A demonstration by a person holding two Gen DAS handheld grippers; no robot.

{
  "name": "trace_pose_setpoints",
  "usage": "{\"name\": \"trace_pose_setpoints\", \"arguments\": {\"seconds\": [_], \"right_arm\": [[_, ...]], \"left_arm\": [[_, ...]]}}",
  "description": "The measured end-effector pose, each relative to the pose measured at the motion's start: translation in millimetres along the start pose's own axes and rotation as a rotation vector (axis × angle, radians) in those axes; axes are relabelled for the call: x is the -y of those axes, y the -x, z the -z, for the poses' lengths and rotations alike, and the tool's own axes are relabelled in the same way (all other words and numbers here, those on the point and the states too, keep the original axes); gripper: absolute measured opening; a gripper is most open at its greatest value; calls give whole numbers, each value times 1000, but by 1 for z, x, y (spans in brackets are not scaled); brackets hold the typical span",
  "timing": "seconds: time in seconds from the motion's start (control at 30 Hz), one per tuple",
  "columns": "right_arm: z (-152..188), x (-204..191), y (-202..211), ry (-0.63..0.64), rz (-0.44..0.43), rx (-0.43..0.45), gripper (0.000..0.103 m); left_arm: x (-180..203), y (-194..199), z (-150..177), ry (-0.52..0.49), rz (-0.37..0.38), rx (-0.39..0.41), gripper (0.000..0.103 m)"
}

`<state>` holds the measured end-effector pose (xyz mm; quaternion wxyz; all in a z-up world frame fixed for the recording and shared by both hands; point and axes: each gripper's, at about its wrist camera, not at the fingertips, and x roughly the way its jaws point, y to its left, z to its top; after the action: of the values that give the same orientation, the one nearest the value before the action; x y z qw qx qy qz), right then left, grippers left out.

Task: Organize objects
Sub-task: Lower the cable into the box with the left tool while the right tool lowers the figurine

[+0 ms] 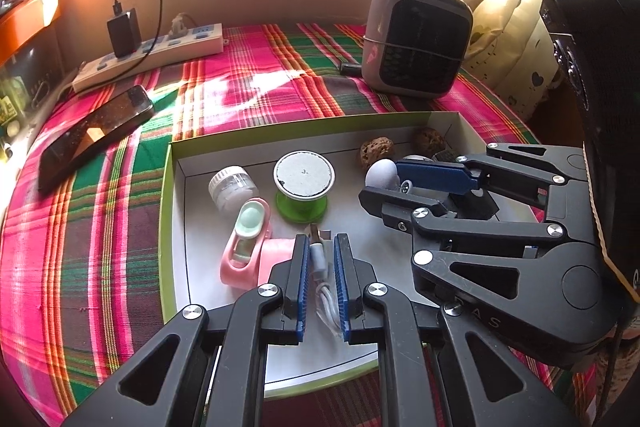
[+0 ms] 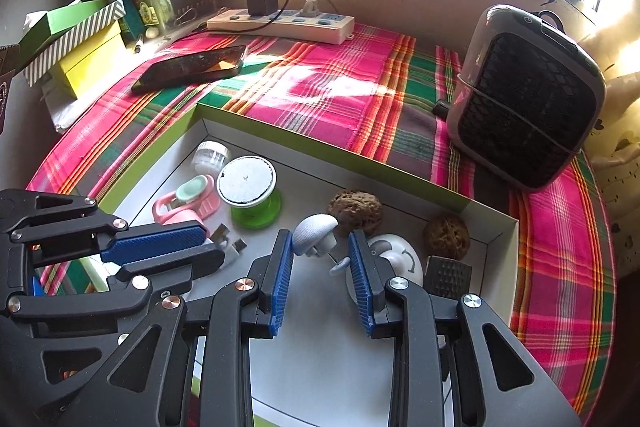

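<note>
**Cable clamped, earbud piece between the right pads**

Cable [image 1: 322, 267] sits pinched in your left gripper [image 1: 321, 251], over the near edge of the tray [image 1: 172, 195]. In the left view the blue pads are clenched on the white coil, its plug end poking out past the fingertips toward the spool [image 1: 303, 187]. Just to the left of the fingers lies the pink case [image 1: 246, 243], with the jar [image 1: 230, 187] behind it. The loop hanging below the pads looks loose; I judge that it could snag the pink case or spill out if you drag it sideways.

In the right view your right gripper [image 2: 322, 267] is over the tray's middle, pads closed nearly all the way with a small white mushroom-shaped piece [image 2: 314, 231] between their tips. Whether the pads actually press on it I cannot tell. Two walnuts [image 2: 354, 207] lie toward the tray's far right corner, and a white dome [image 2: 400, 259] lies right beside the right pad. The piece is round and smooth, so a light hold risks it slipping and rolling off among the walnuts. Your two grippers are close together; swinging either across could knock the other's load.
</note>
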<state>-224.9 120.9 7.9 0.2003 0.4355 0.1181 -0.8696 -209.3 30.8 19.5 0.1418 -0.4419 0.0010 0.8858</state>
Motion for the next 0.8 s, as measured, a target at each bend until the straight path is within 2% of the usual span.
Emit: {"name": "trace_pose_setpoints", "arguments": {"seconds": [0.8], "right_arm": [[1,-3,-4,40,8,-20,30]], "left_arm": [[0,-1,1,1,7,-10,14]]}}
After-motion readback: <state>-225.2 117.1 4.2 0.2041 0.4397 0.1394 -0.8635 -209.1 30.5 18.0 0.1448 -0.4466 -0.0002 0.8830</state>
